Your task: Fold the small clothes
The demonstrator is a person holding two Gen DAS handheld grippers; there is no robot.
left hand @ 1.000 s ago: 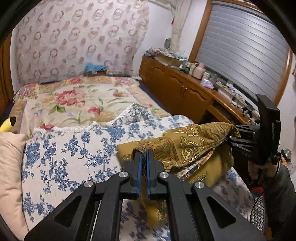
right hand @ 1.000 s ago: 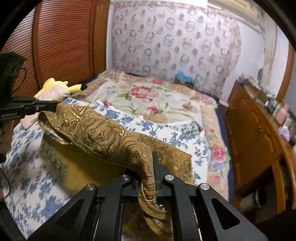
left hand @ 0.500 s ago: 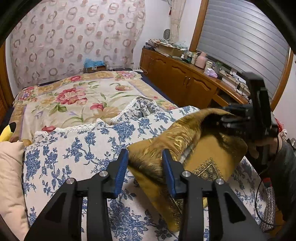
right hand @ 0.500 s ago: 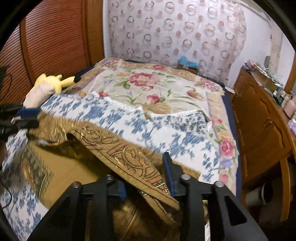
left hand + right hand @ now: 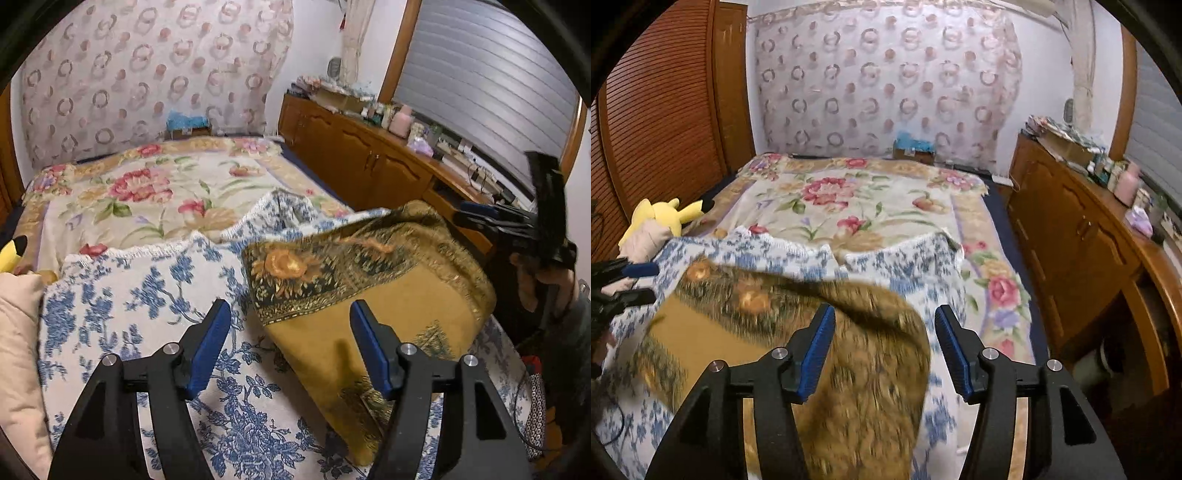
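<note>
**Cloth lay folded on the bedspread, both grippers wide**

Cloth [image 5: 369, 295], mustard with a dark gold-patterned border, lay folded over itself on the blue-flowered spread [image 5: 122, 295] in the left wrist view. It filled the frame from the centre toward 4 o'clock, its patterned band uppermost and a plain mustard panel below it. The left gripper [image 5: 290, 343] hung above the spread with its blue-padded fingers [image 5: 208, 347] spread wide, nothing between them; the left finger stood over the spread, the right over the cloth's plain panel. At 3 o'clock the right gripper [image 5: 517, 229] showed in a hand, just past the cloth's far edge; whether it touched the cloth could not be told. Beyond the spread, toward 11 o'clock, lay a rose-print quilt [image 5: 147, 192], and a wooden cabinet [image 5: 354, 158] ran along 1 to 2 o'clock. A yellow plush [image 5: 11, 251] peeked in at 9 o'clock.

From the right wrist the cloth [image 5: 798, 332] was blurred, spreading from 9 o'clock down to 6 o'clock across the spread [image 5: 905, 258], with a rounded fold rising between the fingers. The right gripper [image 5: 884, 349] was wide apart too, its pads [image 5: 816, 350] holding nothing, the fold lying below and between them. At 9 o'clock the left gripper [image 5: 631, 280] showed at the frame's edge, its fingers parted beside the cloth's corner. The plush [image 5: 661, 218] sat at 10 o'clock, the quilt [image 5: 857, 203] lay ahead at 12, and the cabinet [image 5: 1071, 229] stood at 3 o'clock.
</note>
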